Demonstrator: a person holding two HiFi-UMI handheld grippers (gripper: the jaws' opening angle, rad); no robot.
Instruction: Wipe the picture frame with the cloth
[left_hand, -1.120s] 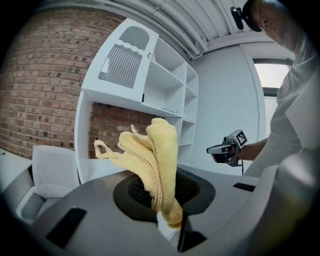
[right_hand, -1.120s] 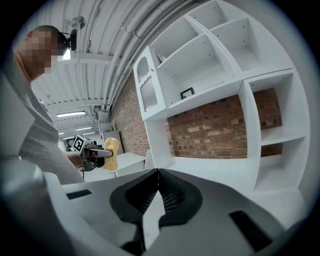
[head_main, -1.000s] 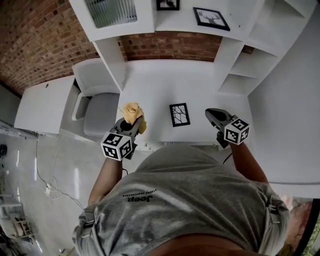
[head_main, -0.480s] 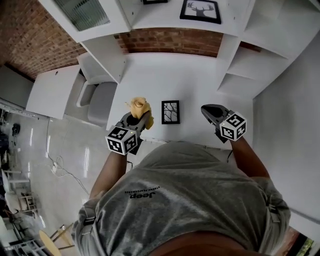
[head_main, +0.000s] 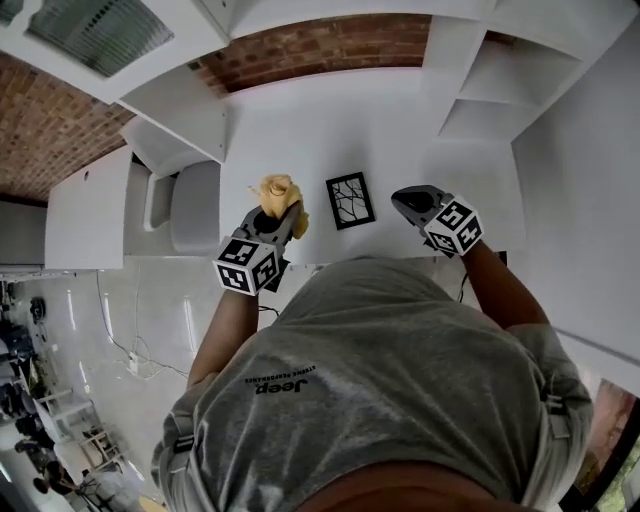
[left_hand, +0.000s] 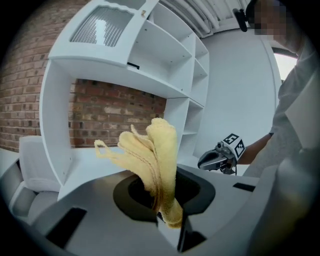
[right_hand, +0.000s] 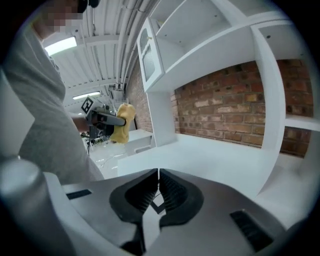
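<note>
A small black picture frame (head_main: 350, 200) lies flat on the white desk (head_main: 320, 130), near its front edge. My left gripper (head_main: 275, 212) hovers just left of the frame, shut on a crumpled yellow cloth (head_main: 280, 190). In the left gripper view the cloth (left_hand: 157, 160) stands up out of the left gripper (left_hand: 167, 217). My right gripper (head_main: 400, 198) hangs just right of the frame, its jaws shut with nothing between them. The right gripper view shows the right gripper (right_hand: 158, 176) pressed together, and the cloth (right_hand: 122, 129) beyond it at the left.
A white shelf unit (head_main: 480, 110) rises at the desk's right, and a brick wall (head_main: 330, 45) runs behind. A white cabinet door (head_main: 100, 35) hangs at upper left. A grey-seated chair (head_main: 195, 205) stands left of the desk, over a glossy floor (head_main: 110, 320).
The head view has tilted, so the upper shelf with its pictures has left the picture. Both grippers stand slightly nearer the frame, the left still holding the cloth.
</note>
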